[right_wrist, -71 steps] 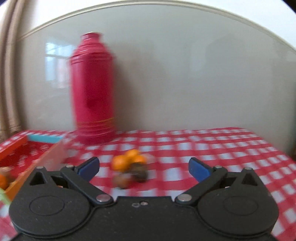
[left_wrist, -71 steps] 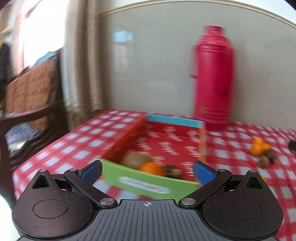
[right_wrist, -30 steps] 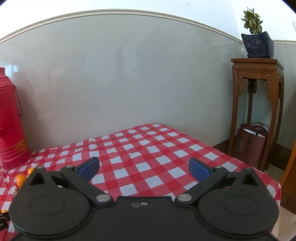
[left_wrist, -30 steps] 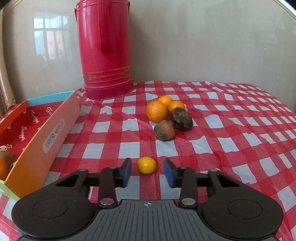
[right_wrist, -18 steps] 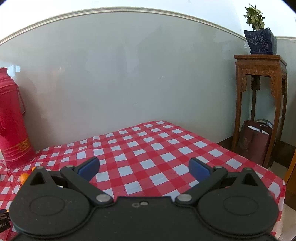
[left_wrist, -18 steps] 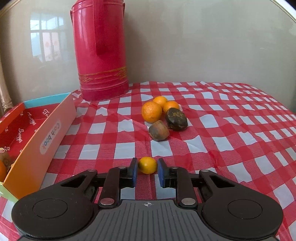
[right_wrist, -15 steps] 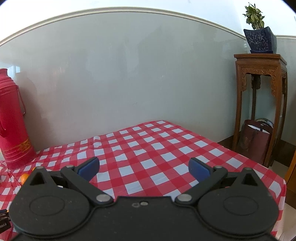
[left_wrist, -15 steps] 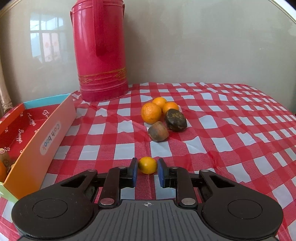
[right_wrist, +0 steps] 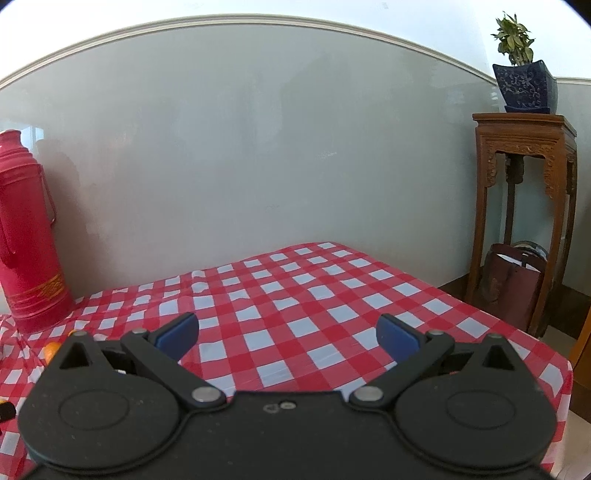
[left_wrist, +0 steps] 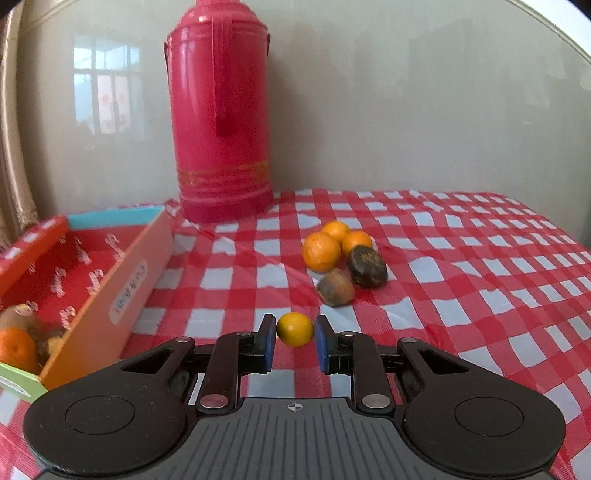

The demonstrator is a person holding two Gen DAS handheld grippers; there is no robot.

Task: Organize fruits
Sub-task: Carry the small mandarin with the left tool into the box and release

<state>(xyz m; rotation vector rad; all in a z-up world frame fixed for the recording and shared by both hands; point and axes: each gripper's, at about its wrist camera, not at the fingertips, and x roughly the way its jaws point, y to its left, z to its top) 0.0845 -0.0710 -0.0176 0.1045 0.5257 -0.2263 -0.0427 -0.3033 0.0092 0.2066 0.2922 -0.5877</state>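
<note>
- Daylight lit both views brightly; I saw a window reflected on the glossy wall (left_wrist: 369,110) left of the red flask (left_wrist: 221,110).
- The flask looked softly blurred in my left view.
- Fisheye bending curved the wall moulding (right_wrist: 258,23), and the corners went dark.
- Fruit shadows were soft.

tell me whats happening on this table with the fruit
A person is sorting fruit with two handheld grippers. The left gripper is shut on a small orange fruit, just off the checked tablecloth. More fruit waits in a pile; some already lies in the box. The right gripper hangs open, holding nothing.
</note>
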